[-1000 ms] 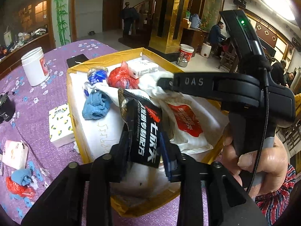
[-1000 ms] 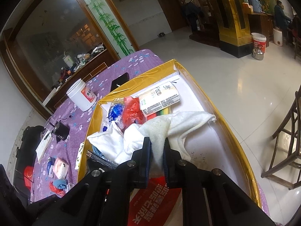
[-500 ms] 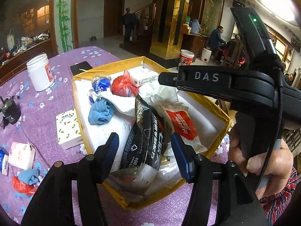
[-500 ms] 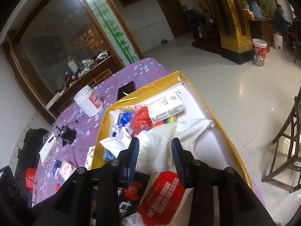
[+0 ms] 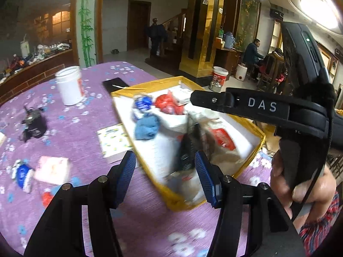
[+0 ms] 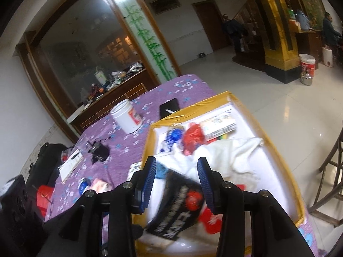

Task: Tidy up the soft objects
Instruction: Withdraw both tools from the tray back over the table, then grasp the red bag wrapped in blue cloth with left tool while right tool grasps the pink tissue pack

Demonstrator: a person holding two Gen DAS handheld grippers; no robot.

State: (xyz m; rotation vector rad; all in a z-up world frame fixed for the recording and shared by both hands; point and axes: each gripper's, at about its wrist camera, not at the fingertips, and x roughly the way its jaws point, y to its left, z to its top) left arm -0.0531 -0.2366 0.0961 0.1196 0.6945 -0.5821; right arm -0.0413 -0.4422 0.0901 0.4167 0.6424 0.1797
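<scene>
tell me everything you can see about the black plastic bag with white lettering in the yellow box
The black plastic bag with white lettering is a glossy, crumpled pouch bearing a red round emblem beside its print. It lies tilted at the near end of the yellow-rimmed white-lined box, on white cloth and a white bag with a red label. It is blurred; no gripper pad touches it.

box [image 6: 285,162]: yellow-taped rim, white inside, open on purple cloth | black pouch [image 6: 180,205]: white lettering, red emblem, tilted at near end | white towel [image 6: 231,158]: crumpled, centre | red bag [image 6: 193,138], blue cloth [image 5: 146,126], blue-white bag [image 5: 140,105]: bunched at far end
</scene>
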